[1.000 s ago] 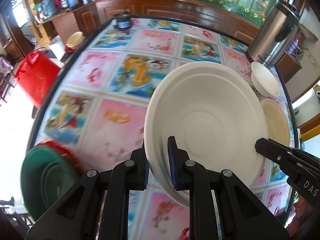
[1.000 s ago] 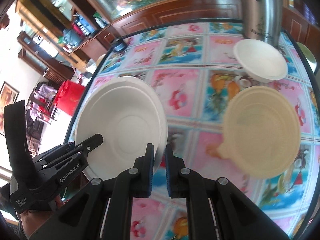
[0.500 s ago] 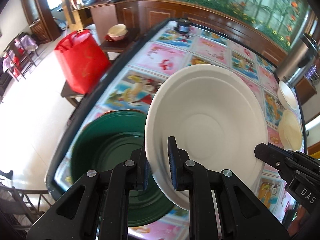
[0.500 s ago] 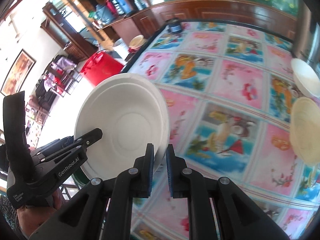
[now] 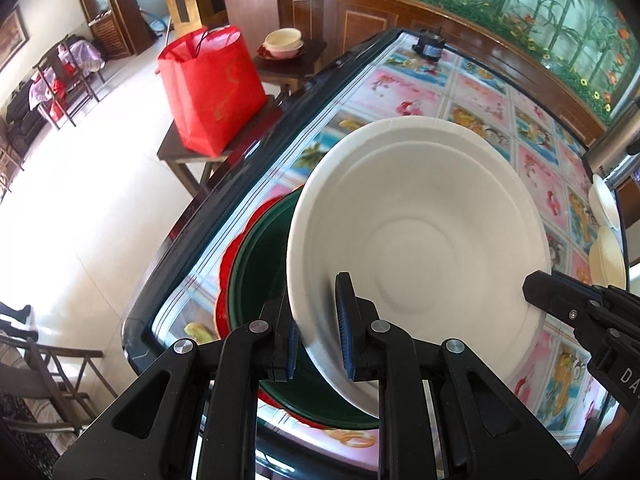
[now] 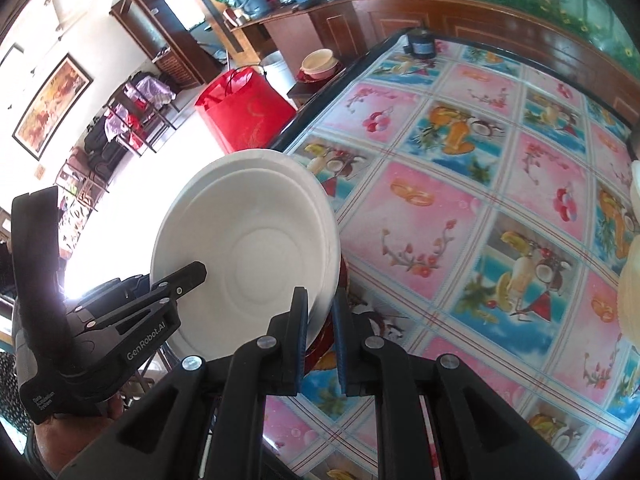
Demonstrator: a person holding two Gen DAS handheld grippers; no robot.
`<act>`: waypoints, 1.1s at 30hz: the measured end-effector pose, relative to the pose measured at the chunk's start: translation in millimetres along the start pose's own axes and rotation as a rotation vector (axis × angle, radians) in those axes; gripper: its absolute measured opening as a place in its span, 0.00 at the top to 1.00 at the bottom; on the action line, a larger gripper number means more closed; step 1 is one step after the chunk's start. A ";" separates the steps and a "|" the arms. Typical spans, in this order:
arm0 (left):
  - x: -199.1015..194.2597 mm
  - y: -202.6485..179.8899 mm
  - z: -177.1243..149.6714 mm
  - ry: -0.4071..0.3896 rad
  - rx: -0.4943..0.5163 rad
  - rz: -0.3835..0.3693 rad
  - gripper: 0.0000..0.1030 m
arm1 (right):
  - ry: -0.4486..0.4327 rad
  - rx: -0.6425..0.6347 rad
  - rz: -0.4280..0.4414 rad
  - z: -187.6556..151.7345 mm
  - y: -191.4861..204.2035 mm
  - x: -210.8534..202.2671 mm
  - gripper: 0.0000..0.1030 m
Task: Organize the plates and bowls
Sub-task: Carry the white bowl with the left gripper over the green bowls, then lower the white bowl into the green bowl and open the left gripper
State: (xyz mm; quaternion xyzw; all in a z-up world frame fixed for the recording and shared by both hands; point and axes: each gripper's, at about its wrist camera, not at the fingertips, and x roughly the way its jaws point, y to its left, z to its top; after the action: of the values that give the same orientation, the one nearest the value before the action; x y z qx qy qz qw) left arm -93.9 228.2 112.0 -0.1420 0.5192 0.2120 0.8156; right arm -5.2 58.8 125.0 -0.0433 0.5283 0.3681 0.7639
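The white bowl (image 5: pixel 420 248) hangs tilted in the air, carried by both grippers at once: the left gripper (image 5: pixel 316 328) has its fingers narrowed onto the near-left rim, one finger inside and one outside the wall, and the right gripper (image 6: pixel 320 332) is clamped the same way on the opposite rim. In the left wrist view the right tool's tip shows at the lower right, against the bowl's rim; in the right wrist view the left tool grips from the lower left.

Directly behind and below the bowl, toward the lower left of the left wrist frame, sits a green bowl (image 5: pixel 260 272) nested on a red plate (image 5: pixel 228 264), close to the bench's near corner. The white bowl overlaps the green one and its mouth faces up and toward the cameras, so the coming move likely turns on levelling it and lowering it into the green bowl. The left gripper is the nearer one to that stack.

The bench (image 6: pixel 500 184) wears a glossy cloth of pink and blue fruit squares. Two more pale bowls (image 5: pixel 606 236) wait at the right edge of the left wrist view. Beyond the bench's dark edge stand a red bag (image 5: pixel 212 92) on a low stool, pale floor tiles and dark wooden cabinets.
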 end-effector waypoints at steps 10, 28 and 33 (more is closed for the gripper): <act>12.2 19.4 -6.4 0.028 -0.029 0.025 0.84 | 0.048 -0.053 -0.017 0.2 23.1 23.3 0.88; 32.1 13.2 -12.6 0.054 -0.015 0.032 0.83 | 0.091 -0.086 -0.089 -5.2 25.4 35.2 0.88; 35.1 11.3 -12.9 0.056 -0.015 0.034 0.83 | 0.095 -0.104 -0.107 -5.4 26.9 37.1 0.88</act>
State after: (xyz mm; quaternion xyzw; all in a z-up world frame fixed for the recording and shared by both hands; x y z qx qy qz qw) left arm -96.6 239.2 74.6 -0.1450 0.5425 0.2256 0.7961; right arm -19.4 95.0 100.2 -0.1283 0.5411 0.3513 0.7533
